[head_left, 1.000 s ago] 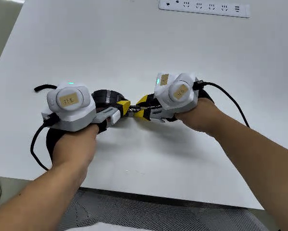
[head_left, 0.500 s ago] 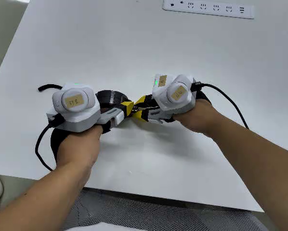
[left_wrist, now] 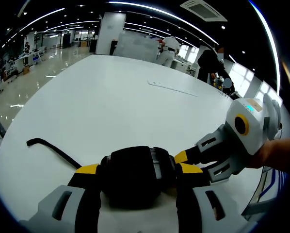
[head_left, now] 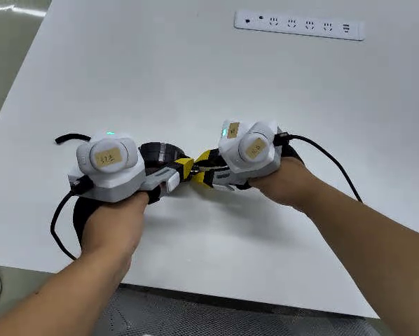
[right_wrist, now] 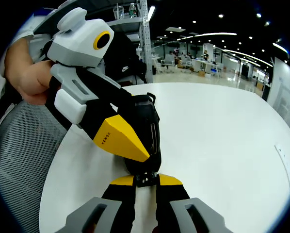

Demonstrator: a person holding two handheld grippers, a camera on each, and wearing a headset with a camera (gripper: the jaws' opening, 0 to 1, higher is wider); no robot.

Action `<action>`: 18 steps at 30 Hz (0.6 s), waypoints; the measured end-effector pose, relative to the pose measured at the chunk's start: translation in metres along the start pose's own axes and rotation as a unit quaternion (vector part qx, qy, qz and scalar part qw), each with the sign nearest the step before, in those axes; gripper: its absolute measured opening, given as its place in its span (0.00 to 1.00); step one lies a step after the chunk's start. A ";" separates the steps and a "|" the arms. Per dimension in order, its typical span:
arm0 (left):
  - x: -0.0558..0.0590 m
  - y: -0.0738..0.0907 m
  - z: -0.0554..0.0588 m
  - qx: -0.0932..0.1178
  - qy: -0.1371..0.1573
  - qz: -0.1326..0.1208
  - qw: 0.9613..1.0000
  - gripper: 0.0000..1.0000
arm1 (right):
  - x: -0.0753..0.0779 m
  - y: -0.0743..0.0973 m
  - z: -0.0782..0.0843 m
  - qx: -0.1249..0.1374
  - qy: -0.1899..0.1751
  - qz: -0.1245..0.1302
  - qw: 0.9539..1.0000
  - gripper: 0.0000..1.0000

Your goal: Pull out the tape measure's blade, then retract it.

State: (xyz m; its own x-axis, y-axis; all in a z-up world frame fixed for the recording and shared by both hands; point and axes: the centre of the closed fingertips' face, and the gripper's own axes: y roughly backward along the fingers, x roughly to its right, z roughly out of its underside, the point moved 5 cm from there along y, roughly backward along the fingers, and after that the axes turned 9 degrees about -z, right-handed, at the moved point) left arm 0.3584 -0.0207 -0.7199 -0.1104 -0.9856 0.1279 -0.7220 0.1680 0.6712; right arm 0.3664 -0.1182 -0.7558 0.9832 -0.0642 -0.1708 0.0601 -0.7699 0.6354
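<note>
L gripper [left_wrist: 137, 167]: my two yellow-tipped fingers [left_wrist: 87, 169] are clamped on the tape measure [left_wrist: 133, 187], one on each side of its black case, w/ the case wedged in the gap btwn them. In the head view the case [head_left: 159, 150] sits right btwn those fingers, low over the white table [head_left: 195, 77]. Can't tell if it touches the top.

R gripper [right_wrist: 146, 183]: fingers [right_wrist: 170, 180] pinched together on the blade hook [right_wrist: 146, 178], a small dark metal tab caught just btwn my tips. The tab is right at the case's mouth, so the case stands directly ahead of the R tips, v. close. In the R gripper view, the L gripper comes in from upper left, and one of its yellow fingers lies flat against the case's near side.

In the head view the two grippers point at each other, L gripper [head_left: 176, 175] and R gripper [head_left: 204, 169] almost tip to tip, the hook btwn them.

A black strap [left_wrist: 48, 145] lies on the table beyond the L fingers and off to their left, its near end running in toward the case. A white power strip [head_left: 298, 24] lies flat far ahead of both sets of fingers, well apart from them. A black cable [head_left: 328, 157] trails off behind the R gripper across the table. A grey mesh chair [right_wrist: 19, 160] shows below the table edge, left of the R fingers.
</note>
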 end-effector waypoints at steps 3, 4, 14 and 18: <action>0.000 0.000 0.000 0.000 0.000 0.004 1.000 0.59 | -0.001 0.000 0.000 0.000 -0.004 -0.001 1.000 0.12; -0.001 0.000 0.000 -0.001 0.000 0.005 1.000 0.59 | 0.000 0.000 0.000 0.001 -0.006 -0.001 1.000 0.12; 0.000 0.001 0.000 -0.003 0.003 0.007 1.000 0.59 | -0.001 0.002 -0.001 0.005 -0.016 -0.002 1.000 0.17; -0.001 0.001 0.000 -0.002 0.002 0.008 1.000 0.59 | -0.001 0.003 -0.001 0.006 -0.017 -0.001 1.000 0.17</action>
State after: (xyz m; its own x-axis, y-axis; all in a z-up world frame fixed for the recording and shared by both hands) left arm 0.3576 -0.0200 -0.7196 -0.1181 -0.9829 0.1415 -0.7171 0.1830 0.6725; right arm 0.3655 -0.1195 -0.7529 0.9765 -0.0836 -0.1985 0.0608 -0.7773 0.6262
